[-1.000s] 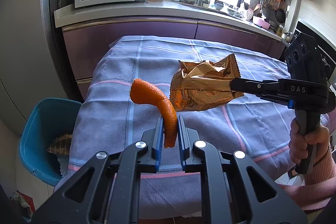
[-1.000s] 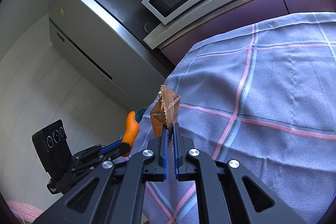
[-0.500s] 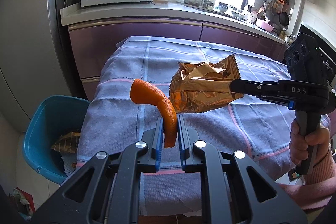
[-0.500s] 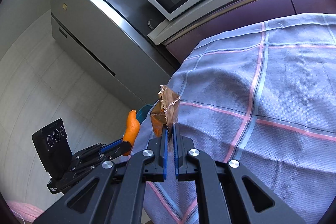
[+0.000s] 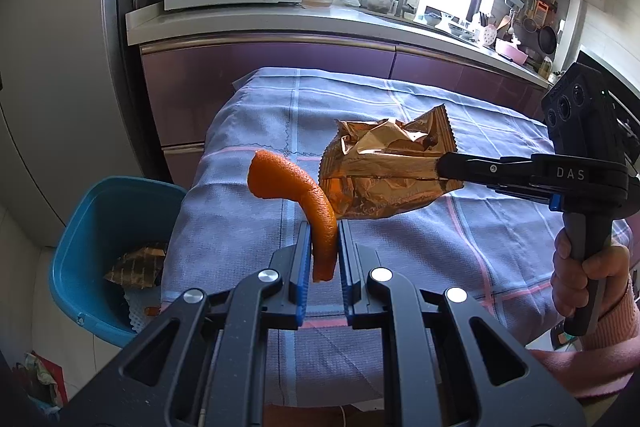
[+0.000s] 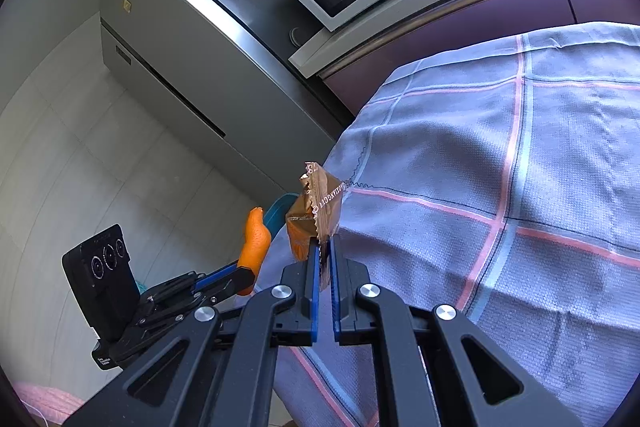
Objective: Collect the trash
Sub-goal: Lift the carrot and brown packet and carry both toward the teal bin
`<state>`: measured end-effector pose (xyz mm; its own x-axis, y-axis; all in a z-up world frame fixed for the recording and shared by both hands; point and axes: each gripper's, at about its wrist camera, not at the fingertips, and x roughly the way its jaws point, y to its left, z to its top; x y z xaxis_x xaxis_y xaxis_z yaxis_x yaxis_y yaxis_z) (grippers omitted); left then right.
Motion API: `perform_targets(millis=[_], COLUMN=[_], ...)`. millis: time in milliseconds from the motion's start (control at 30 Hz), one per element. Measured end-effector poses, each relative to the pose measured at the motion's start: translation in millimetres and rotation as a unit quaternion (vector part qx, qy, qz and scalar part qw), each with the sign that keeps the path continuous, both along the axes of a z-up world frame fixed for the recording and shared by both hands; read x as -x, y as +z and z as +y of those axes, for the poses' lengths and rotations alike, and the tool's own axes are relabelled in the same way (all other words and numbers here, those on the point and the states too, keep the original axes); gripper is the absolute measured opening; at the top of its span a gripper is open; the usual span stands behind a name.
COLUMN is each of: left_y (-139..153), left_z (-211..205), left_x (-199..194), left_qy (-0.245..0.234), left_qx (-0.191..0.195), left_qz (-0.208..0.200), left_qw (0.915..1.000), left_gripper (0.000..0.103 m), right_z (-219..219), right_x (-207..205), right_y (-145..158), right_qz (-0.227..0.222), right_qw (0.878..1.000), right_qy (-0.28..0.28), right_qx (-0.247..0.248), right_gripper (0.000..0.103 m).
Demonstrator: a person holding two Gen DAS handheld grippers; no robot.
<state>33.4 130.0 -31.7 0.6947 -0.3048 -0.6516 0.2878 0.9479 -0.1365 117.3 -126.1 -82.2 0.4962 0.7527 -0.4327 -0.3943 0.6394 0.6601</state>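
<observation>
Left tongs (image 5: 323, 247): nearly closed on the lower end of an orange peel (image 5: 298, 191), gripping only that end.
Right tongs (image 6: 324, 247): pinched tight on one edge of a crumpled brown snack wrapper (image 5: 384, 175).
Where the trash is: both pieces are held in the air above the near part of the table (image 5: 460, 239); the blue bin (image 5: 96, 211) sits on the floor, down and to the left of the left tongs, with a wrapper already inside.
Risk, peel: most of it stands free above the pads, so a quick swing could twist it loose short of the bin.
Risk, wrapper: slick foil held by a thin edge could slide out; released early, it would likely land on the table or floor.
Peel axis: rises from the left tongs, then curls over up-left toward the bin.
Wrapper axis: roughly level, stretching from the right tongs' tips toward the peel.
</observation>
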Motion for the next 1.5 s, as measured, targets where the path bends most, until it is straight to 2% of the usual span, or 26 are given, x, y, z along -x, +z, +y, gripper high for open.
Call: perform_targets(millis=[1500], left_y=[-5], left_z=[19], left_x=[1], left_qy=[0.025], left_qx=[-0.003], left_qz=[0.001], left_qw=[0.9997], left_gripper=[0.014], right_z=[21], right_x=[-8], right_y=[-1], right_qz=[0.003], right_qw=[1.000], right_qy=[0.028], right_qx=[-0.004], right_gripper=[0.004])
